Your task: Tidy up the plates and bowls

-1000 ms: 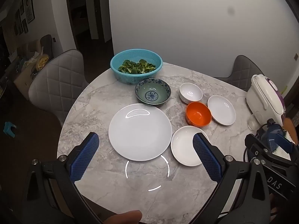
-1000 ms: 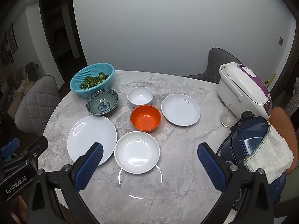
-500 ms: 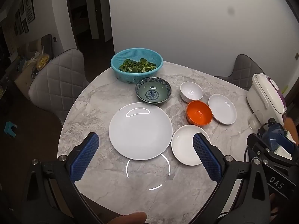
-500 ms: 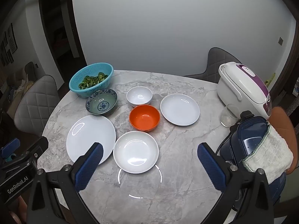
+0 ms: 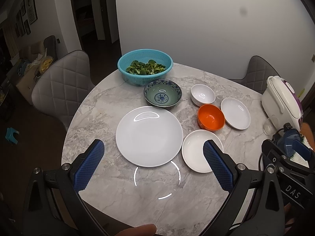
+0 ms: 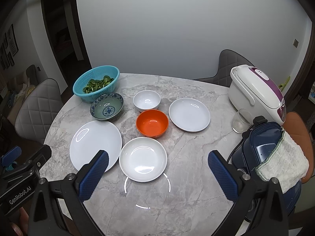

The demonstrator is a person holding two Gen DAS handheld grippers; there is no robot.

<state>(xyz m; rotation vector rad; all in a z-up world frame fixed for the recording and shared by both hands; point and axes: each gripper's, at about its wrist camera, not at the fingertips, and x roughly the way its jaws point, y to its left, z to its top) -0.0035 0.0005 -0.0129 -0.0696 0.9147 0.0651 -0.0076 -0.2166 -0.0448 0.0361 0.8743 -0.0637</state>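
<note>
On the round marble table (image 5: pixel 110 102) lie a large white plate (image 5: pixel 149 135) (image 6: pixel 95 145), a small deep white plate (image 5: pixel 196 150) (image 6: pixel 143 159) beside it, and another small white plate (image 5: pixel 235 113) (image 6: pixel 189 114) farther right. An orange bowl (image 5: pixel 211 117) (image 6: pixel 152 123), a small white bowl (image 5: pixel 202 95) (image 6: pixel 146 100) and a blue patterned bowl (image 5: pixel 162 95) (image 6: pixel 107 108) stand behind them. My left gripper (image 5: pixel 153 167) hovers open above the table's near edge, in front of the large plate. My right gripper (image 6: pixel 157 174) is open too, just in front of the deep plate. Both hold nothing.
A teal colander of greens (image 5: pixel 145 66) (image 6: pixel 96 82) stands at the back left. A white rice cooker (image 6: pixel 257 94), a glass (image 6: pixel 240 121) and a dark blue appliance under a cloth (image 6: pixel 269 157) crowd the right edge. Grey chairs (image 5: pixel 61 84) surround the table.
Both views have crept slightly; the dishes sit a touch higher in the left view and a touch to the left in the right view. Nothing on the table moved.
</note>
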